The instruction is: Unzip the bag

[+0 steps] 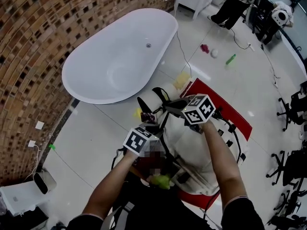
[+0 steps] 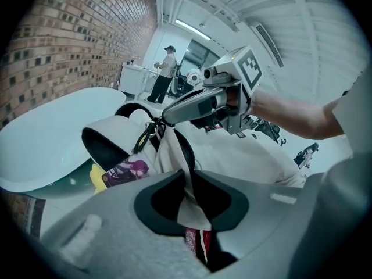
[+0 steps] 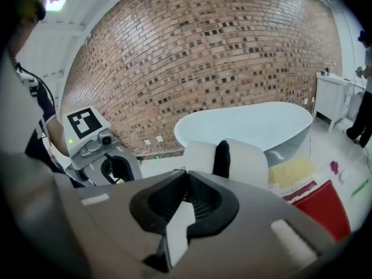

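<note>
A white bag (image 1: 192,143) with black straps lies on a red chair (image 1: 229,110) just below me. My left gripper (image 1: 158,127) is at the bag's near side; in the left gripper view (image 2: 189,186) its pads pinch a fold of the white fabric (image 2: 187,205). My right gripper (image 1: 166,107) reaches in from the right toward the bag's top. In the left gripper view its tips (image 2: 159,120) sit at the black zipper cords (image 2: 145,135). In the right gripper view (image 3: 186,178) the jaws are closed with a white strip (image 3: 177,228) caught between them.
A white bathtub (image 1: 120,56) stands against the brick wall (image 1: 33,37) to the far left. A yellow cloth (image 1: 181,80) lies beyond the chair. Black office chairs (image 1: 292,109) line the right side. Small objects and cables litter the floor (image 1: 216,51). A person (image 2: 165,74) stands far off.
</note>
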Available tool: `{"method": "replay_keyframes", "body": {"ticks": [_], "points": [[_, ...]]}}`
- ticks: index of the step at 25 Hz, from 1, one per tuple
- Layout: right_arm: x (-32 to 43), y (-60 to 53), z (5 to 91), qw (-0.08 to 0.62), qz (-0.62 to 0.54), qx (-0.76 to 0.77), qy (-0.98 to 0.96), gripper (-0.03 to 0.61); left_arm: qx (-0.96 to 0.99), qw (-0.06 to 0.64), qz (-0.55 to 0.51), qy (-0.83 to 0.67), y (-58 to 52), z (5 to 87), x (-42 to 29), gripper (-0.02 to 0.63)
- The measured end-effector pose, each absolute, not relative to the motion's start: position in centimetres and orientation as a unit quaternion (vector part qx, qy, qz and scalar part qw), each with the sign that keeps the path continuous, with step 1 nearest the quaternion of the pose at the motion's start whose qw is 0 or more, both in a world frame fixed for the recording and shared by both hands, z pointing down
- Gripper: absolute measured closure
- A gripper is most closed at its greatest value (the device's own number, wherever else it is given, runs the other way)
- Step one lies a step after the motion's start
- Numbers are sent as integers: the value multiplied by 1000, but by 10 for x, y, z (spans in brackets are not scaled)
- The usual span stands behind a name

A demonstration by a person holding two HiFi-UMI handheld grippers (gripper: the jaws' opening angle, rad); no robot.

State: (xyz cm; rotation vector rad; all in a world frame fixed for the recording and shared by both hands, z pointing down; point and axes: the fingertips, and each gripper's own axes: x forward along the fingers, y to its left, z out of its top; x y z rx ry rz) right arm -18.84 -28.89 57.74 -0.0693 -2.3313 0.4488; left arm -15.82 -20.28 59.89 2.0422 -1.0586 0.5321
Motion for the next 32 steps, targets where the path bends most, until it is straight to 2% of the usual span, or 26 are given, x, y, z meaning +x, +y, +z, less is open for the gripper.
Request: {"method": "replay_keyframes", "body": {"ticks": [13,23,27,28,32], "points": [[-110,-401,569,271,254,167,-913,561,797,371,246,-409,-183,589,-164,584],[-57,-440,588,260,297,239,-887,560,793,376,259,-403,-178,589,-165,586],[-51,-439,583,252,291,238,-892,561,802,362,241,-409,-187,566,-172,548],[-52,-439,578,250,284,235,-895,561,807,353,234,-411,-194,556,-175,521],[-55,-433,567,239,279,227,-902,561,830,292,240,-410,-246,532,-170,485]]}}
